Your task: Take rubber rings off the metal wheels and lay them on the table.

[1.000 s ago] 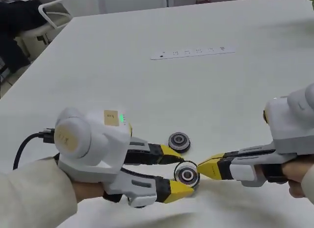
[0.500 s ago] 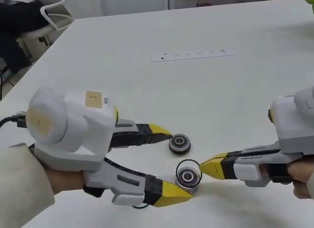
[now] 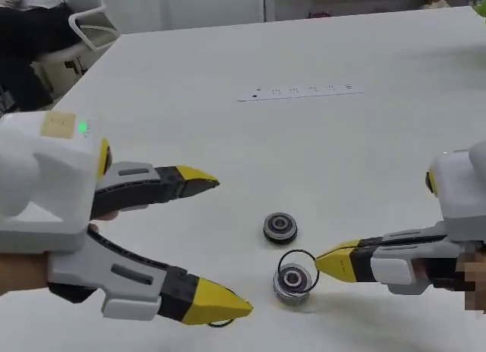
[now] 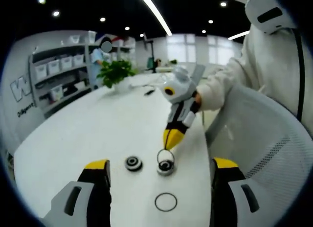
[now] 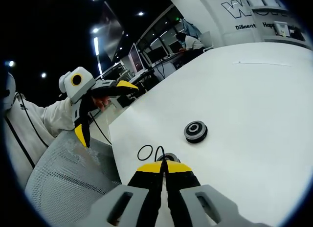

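Presently the right gripper [image 3: 323, 262] is reaching in from the right side of the head view, its yellow-tipped jaws pressed together and pinching a thin black rubber ring [image 3: 297, 256]. That ring is standing up as a loop above the near wheel [image 3: 292, 281], its lower part sitting down at the wheel's top; whether it is fully free of the wheel I cannot tell. The near wheel is resting flat on the white desk [image 3: 364, 162], just beside the right gripper's tips. The far wheel [image 3: 279, 226] is lying flat a little beyond it, apart from it and touching neither gripper, and is showing a dark outer band. The left gripper [image 3: 216, 244] is hovering at the left, jaws spread wide and holding nothing, one tip up and away from the wheels, the other low near the front of the view. A loose ring [image 4: 166, 202] is lying flat on the desk between the open jaws in the left gripper view, nearer to that gripper than the wheels; in the head view it is peeking out from under the lower jaw tip. A flat power strip [image 3: 302, 90] is lying further back on the desk, well apart from the work.
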